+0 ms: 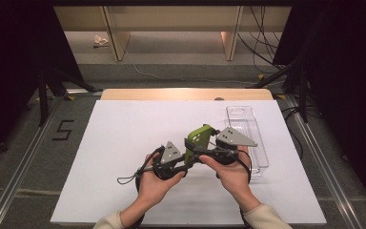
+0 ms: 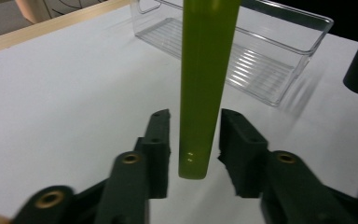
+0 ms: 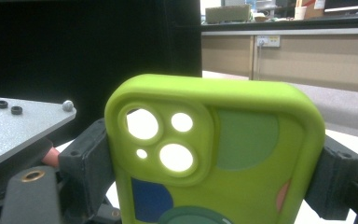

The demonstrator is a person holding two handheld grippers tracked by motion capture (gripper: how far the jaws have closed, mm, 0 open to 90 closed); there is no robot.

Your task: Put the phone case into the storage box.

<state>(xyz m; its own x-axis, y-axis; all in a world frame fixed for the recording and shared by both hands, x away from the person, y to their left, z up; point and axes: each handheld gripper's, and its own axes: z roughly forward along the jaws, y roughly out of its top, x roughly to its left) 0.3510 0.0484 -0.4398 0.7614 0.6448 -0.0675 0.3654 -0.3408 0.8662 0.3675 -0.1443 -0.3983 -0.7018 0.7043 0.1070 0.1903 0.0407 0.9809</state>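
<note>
Holding a lime-green soft phone case with round camera cut-outs [image 3: 214, 154] across its width, the right gripper [image 1: 201, 151] has one black jaw pressed on each long edge, so it is closed on the case. In the left gripper view the same case appears edge-on as a thin green strip standing between the left gripper's [image 1: 181, 162] jaws, with a visible gap on either side; that gripper is narrowly parted and grips nothing.

The step looks like a handover or a two-handed hold above the white table sheet [image 1: 124, 143]. The next move probably calls for the left jaws to close squarely on the case's thin edge before the right ones let go, or for the right gripper alone to carry it onward.

The case sits raised off the sheet, just left of the clear ribbed plastic tray [image 1: 248, 133], between the two hands. Its long axis runs from the person outward and up, camera end farthest, tilted rather than flat. The tray lies beyond, its long side pointing away too.
</note>
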